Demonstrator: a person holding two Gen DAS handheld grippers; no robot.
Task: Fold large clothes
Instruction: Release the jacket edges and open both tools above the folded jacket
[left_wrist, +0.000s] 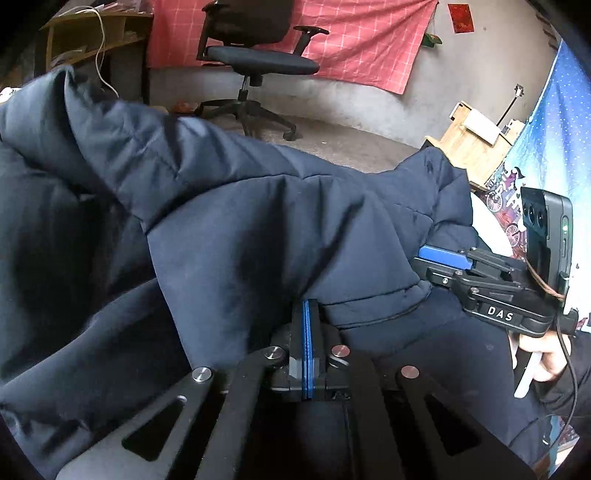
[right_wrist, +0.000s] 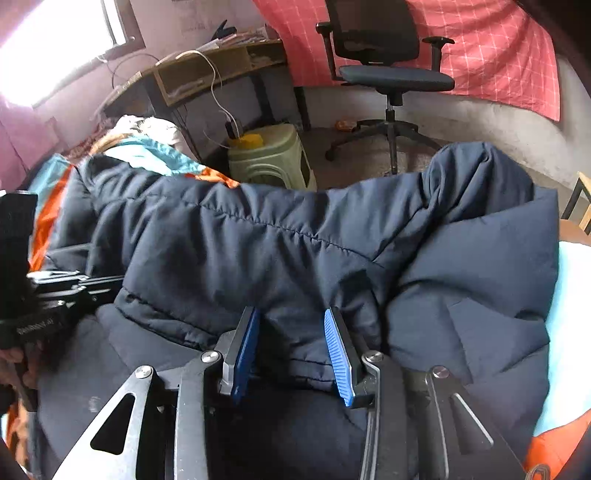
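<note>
A dark navy padded jacket (left_wrist: 258, 221) lies bunched on the bed, one sleeve folded across its body. My left gripper (left_wrist: 307, 306) is shut. Its blue pads are pressed together with no cloth showing between them, and its tips sit against the sleeve's cuff. In the right wrist view the jacket (right_wrist: 295, 236) fills the middle. My right gripper (right_wrist: 291, 312) is open, and a padded fold of the jacket lies loose between its blue pads (right_wrist: 341, 354). The right gripper (left_wrist: 428, 260) also shows at the right of the left wrist view, held by a hand (left_wrist: 546, 362). The left gripper (right_wrist: 92, 282) reaches in from the left edge.
A black office chair (right_wrist: 391, 74) stands on the floor beyond the bed. A wooden desk (right_wrist: 207, 70) with a white cable and a green plastic stool (right_wrist: 269, 158) are to its left. An orange and teal bed cover (right_wrist: 48, 218) lies under the jacket. A wooden stand (left_wrist: 472, 144) is at the right.
</note>
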